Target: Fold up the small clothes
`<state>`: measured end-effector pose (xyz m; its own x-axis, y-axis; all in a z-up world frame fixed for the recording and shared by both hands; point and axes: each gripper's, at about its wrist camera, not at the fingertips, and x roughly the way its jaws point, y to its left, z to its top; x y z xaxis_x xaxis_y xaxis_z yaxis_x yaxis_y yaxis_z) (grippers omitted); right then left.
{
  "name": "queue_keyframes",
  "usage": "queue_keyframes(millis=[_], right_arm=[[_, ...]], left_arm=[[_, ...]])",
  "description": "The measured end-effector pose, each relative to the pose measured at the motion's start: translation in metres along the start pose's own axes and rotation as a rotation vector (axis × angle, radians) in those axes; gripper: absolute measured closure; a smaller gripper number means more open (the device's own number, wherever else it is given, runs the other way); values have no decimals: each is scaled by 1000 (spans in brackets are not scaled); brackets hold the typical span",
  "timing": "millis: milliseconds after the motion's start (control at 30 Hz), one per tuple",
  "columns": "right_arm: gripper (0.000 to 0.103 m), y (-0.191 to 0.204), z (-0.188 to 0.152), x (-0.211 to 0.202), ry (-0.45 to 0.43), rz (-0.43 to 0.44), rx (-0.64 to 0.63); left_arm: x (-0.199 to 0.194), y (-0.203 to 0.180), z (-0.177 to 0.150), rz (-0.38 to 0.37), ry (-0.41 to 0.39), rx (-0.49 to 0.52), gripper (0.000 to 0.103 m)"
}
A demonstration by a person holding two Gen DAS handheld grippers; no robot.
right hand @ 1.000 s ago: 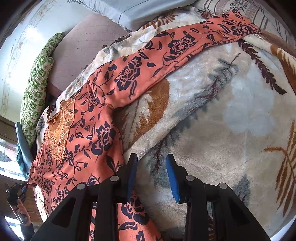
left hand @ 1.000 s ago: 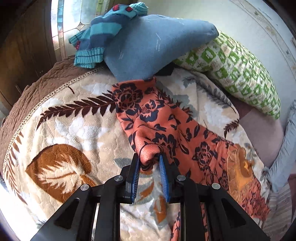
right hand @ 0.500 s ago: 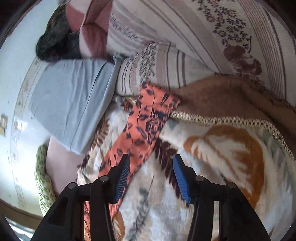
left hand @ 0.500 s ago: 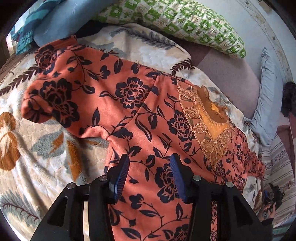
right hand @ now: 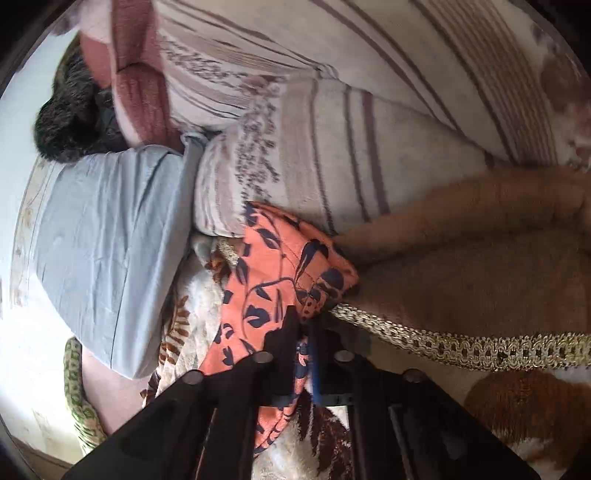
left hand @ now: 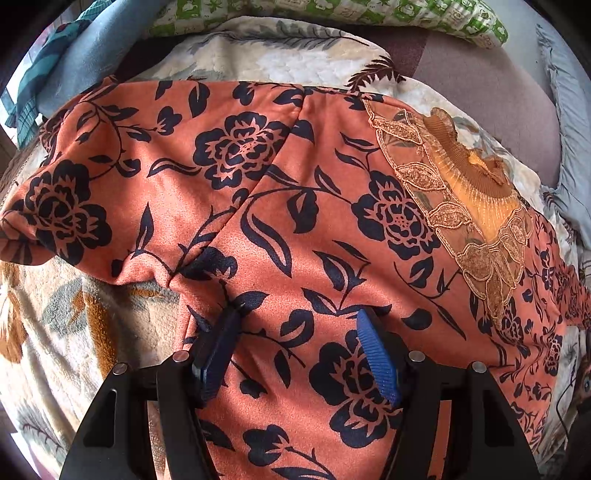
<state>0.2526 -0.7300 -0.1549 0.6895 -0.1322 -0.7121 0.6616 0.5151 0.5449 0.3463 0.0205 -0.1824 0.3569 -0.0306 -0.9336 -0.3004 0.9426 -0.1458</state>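
Observation:
An orange top with dark blue flowers [left hand: 303, 206] lies spread on a leaf-patterned blanket [left hand: 48, 325], with a gold lace collar [left hand: 469, 206] to the right. Its left sleeve [left hand: 110, 173] is folded over onto the body. My left gripper [left hand: 299, 332] is open and empty, just above the top's lower body. In the right wrist view the other sleeve's cuff [right hand: 288, 269] lies at the blanket's braided edge [right hand: 461, 347]. My right gripper [right hand: 310, 328] is shut on that cuff.
A green patterned pillow [left hand: 332, 14] and a blue garment [left hand: 81, 55] lie behind the top. In the right wrist view a grey-blue pillow [right hand: 107, 236], striped bedding [right hand: 351, 129] and a brown blanket [right hand: 480, 251] surround the cuff.
My left gripper let go of the left sleeve, which now lies folded on the body, and moved over the top. My right gripper moved to the far sleeve and shut on its cuff.

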Motion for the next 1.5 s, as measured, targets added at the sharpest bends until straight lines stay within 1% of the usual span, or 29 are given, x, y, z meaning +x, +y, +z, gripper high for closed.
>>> queue_keyframes(millis=[33, 67, 133, 167, 233, 367, 500, 567, 600, 633, 733, 833, 867, 900, 933, 967, 1000, 1033, 1067, 1100, 1167, 1200, 1233, 1300, 1367, 1400, 1433, 1500], right_arm=[[98, 14, -2, -8, -14, 5, -63], [98, 29, -6, -16, -18, 30, -124], [98, 64, -20, -32, -6, 75, -243], [98, 83, -29, -39, 10, 109, -295], [98, 121, -54, -53, 38, 176, -388], [98, 197, -118, -76, 104, 315, -548], [98, 262, -205, -88, 221, 457, -665], [98, 290, -258, -91, 283, 509, -717], [98, 303, -285, -92, 322, 537, -733], [98, 314, -316, -93, 363, 559, -751], [98, 344, -401, -84, 505, 607, -766], [98, 365, -492, -83, 629, 623, -800], [98, 368, -518, -81, 669, 620, -813], [96, 372, -545, -78, 695, 601, -840], [91, 373, -569, -75, 707, 567, -881], [89, 373, -591, -71, 723, 522, -933], [86, 374, -610, -67, 741, 472, -982], [85, 371, -622, -63, 763, 418, -1020], [85, 365, -625, -63, 786, 393, -1027], [86, 357, -617, -67, 801, 405, -1005], [84, 342, -584, -78, 803, 449, -935], [73, 334, -562, -82, 785, 470, -889], [60, 325, -535, -83, 758, 478, -829], [47, 293, -478, -80, 695, 461, -680], [46, 251, -426, -67, 662, 420, -506], [46, 230, -405, -60, 650, 396, -417], [46, 208, -386, -55, 634, 380, -330], [46, 171, -358, -46, 617, 385, -175]], left_arm=[[-2, 1, 0, -4, 3, -5, 38], [-3, 3, 0, -19, 7, -15, 38], [-10, 9, 1, -78, 27, -44, 40], [-13, 10, 1, -119, 39, -59, 40], [-25, 12, -1, -177, 38, -64, 41], [-55, 17, -10, -203, -11, -12, 41], [-80, 37, -22, -234, -39, -11, 41], [-90, 52, -28, -253, -51, -28, 41], [-102, 64, -34, -258, -56, -38, 41], [-113, 76, -40, -264, -60, -46, 41], [-125, 100, -49, -261, -65, -68, 41], [-135, 119, -57, -262, -79, -87, 41], [-138, 124, -57, -263, -83, -93, 41], [-141, 129, -59, -262, -87, -100, 41], [-144, 132, -59, -263, -90, -109, 41], [-146, 135, -59, -268, -91, -115, 41], [-148, 138, -59, -274, -93, -120, 41], [-150, 140, -58, -280, -95, -124, 41], [-148, 138, -56, -285, -96, -127, 41], [-147, 137, -54, -293, -94, -129, 41], [-136, 127, -45, -317, -74, -132, 40], [-129, 120, -41, -332, -62, -131, 39], [-122, 112, -36, -344, -47, -130, 39], [-105, 93, -28, -368, -12, -126, 39], [-87, 73, -22, -396, 42, -136, 39], [-79, 63, -20, -421, 66, -133, 39], [-72, 52, -17, -432, 84, -118, 39], [-62, 35, -14, -382, 97, -82, 40]])
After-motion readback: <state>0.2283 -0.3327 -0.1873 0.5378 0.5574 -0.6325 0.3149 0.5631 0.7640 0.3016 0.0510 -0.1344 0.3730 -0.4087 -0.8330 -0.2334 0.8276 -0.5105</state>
